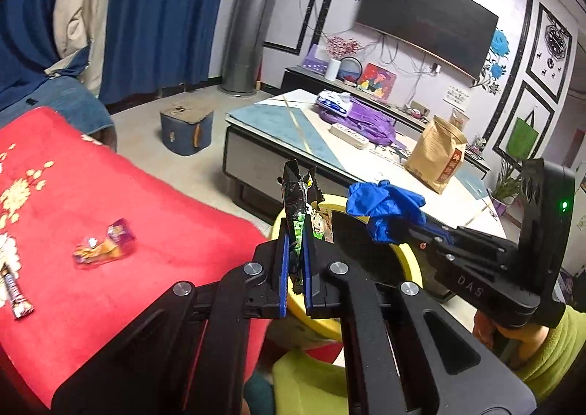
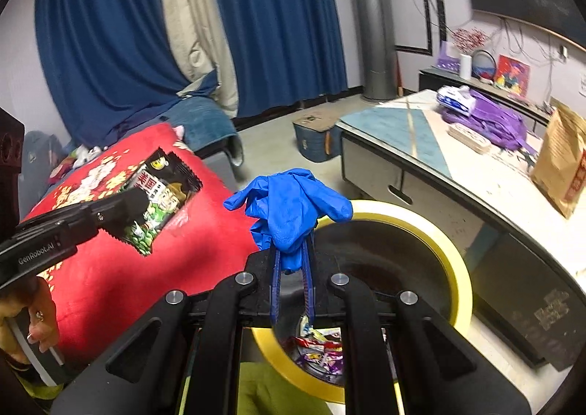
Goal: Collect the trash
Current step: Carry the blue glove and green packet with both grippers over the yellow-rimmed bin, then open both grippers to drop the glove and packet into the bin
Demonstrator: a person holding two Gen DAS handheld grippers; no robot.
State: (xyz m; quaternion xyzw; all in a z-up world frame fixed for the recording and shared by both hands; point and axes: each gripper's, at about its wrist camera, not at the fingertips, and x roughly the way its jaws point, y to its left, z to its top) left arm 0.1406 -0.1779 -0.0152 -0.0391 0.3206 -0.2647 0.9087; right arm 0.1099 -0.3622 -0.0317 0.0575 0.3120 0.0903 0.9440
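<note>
Left wrist view shows a black-and-green snack wrapper [image 1: 297,217] standing upright, pinched between the two blue-edged fingers of the left gripper [image 1: 295,268], which is closed on it. Behind and below the wrapper sits the yellow-rimmed trash bin [image 1: 412,265], so the wrapper is held over its near edge. Just to the right, a crumpled blue glove [image 1: 384,208] is clamped in the tip of the right gripper [image 1: 414,224], also above the bin.

From the right wrist camera, the glove [image 2: 289,210] bulges out above the closed fingers of the right gripper [image 2: 293,268], hanging over the bin's [image 2: 454,261] dark opening; coloured wrappers [image 2: 318,349] lie at the bottom inside. The left gripper [image 2: 135,206] reaches in from the left with the snack wrapper [image 2: 161,206] flat against its side, over the red blanket [image 2: 146,286].

On that blanket [image 1: 128,213], well apart from the bin, lie a pink-and-orange candy wrapper [image 1: 104,243] and a long candy bar wrapper [image 1: 16,292] near the left edge. Beyond the bin stands a low table [image 1: 278,122] carrying a purple bag [image 1: 366,122] and a brown paper bag [image 1: 437,155]
</note>
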